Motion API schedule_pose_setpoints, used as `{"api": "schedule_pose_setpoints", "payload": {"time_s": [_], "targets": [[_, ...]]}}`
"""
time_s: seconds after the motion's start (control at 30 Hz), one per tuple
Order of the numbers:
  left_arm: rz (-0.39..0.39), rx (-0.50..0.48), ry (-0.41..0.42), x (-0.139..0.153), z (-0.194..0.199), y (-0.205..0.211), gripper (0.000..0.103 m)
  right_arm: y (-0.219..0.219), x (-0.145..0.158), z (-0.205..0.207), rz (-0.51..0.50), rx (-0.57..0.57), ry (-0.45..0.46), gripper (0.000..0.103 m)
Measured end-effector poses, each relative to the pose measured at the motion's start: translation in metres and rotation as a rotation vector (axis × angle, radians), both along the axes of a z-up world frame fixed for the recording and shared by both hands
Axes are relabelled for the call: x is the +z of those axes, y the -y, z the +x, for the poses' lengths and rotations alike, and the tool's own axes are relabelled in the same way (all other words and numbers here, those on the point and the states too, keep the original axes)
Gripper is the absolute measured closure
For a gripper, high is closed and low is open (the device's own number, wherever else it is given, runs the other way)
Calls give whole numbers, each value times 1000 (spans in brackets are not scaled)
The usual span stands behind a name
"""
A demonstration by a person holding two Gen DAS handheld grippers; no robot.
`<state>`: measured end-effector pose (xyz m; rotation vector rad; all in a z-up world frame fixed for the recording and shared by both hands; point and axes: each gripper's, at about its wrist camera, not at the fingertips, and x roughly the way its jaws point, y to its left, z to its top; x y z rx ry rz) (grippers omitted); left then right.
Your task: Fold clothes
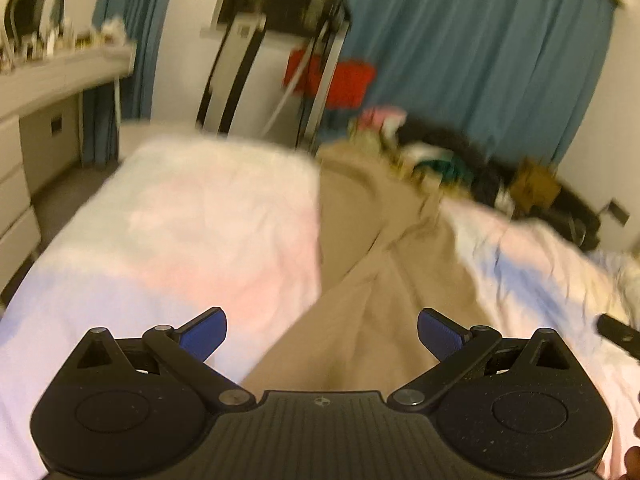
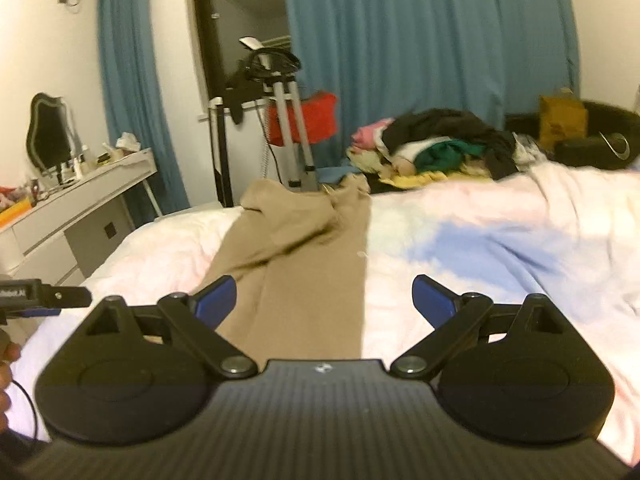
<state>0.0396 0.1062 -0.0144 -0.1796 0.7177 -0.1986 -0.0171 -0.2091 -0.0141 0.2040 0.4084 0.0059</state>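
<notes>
Hovering above the near end of the bed, both grippers carry nothing. Left gripper (image 1: 322,334): jaws spread wide, blue pads well apart, pointing along the tan trousers (image 1: 372,264). Right gripper (image 2: 324,300): jaws likewise spread, straddling the trousers' right edge, with its left pad over the cloth and its right pad over the sheet. Each tool is held roughly level, tilted slightly down toward the far end; the left view is motion-blurred.

The trousers run lengthwise from near to far on the pastel bedsheet (image 2: 480,248), laid long and narrow. The far end is rumpled and creased. Judgement: stretched out like this, the cloth offers long straight edges for pinching, which suits folding. Whether the legs already lie one upon the other cannot be told.

Farther off, a heap of mixed clothes (image 2: 436,144) sits at the far right of the bed. Beyond it hang blue curtains (image 2: 420,32).
</notes>
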Motion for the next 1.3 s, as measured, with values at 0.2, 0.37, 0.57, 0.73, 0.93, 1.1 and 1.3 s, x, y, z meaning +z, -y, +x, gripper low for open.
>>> {"api": "schedule_pose_setpoints", "payload": {"time_s": [0.2, 0.37, 0.57, 0.73, 0.93, 1.1, 1.3], "targets": [[-19, -30, -227, -9, 17, -46, 4, 9, -1, -20, 95, -18, 24, 7], [-140, -51, -432, -41, 39, -78, 23, -4, 2, -18, 30, -65, 33, 7], [-91, -97, -572, -70, 47, -73, 50, -7, -3, -13, 41, -53, -7, 7], [109, -243, -487, -51, 29, -39, 98, 3, -9, -8, 89, -80, -52, 7], [305, -365, -194, 4, -34, 5, 98, 8, -10, -10, 62, -99, -33, 7], [351, -472, -41, 21, -85, 53, 99, 11, -13, -17, 40, -65, 20, 7], [309, -526, -43, -6, -97, 117, 99, 5, -15, -24, -33, 12, 72, 7]]}}
